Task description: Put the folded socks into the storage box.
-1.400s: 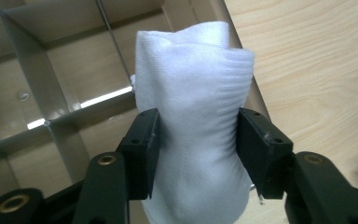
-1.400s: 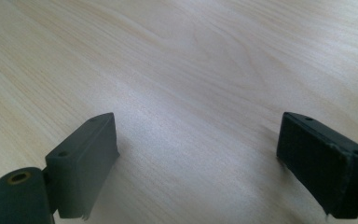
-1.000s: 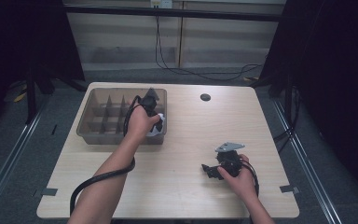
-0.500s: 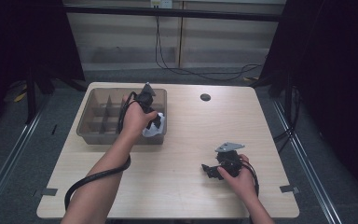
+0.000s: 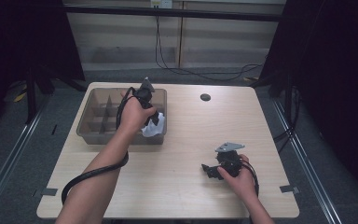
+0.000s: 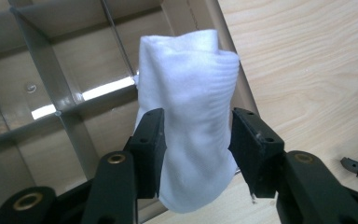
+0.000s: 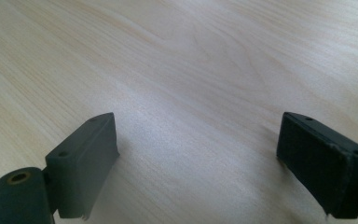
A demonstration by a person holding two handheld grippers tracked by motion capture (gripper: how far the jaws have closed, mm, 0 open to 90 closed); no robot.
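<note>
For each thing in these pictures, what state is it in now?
Left tool: shut on white sock, jaws just closing.
White sock: rolled, held over tray corner.
Divided tray: compartments in view bare.
Right tool: open, nothing between jaws.
Table: small dark disc near far edge.

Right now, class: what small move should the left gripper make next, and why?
Probably lower the white sock into the near-right compartment of the divider tray: the left gripper pinches it above that corner, by the tray's edge.

Left gripper (image 6: pixel 198 135) clamped on its load, jaws just closing; right gripper (image 7: pixel 198 158) agape.
</note>
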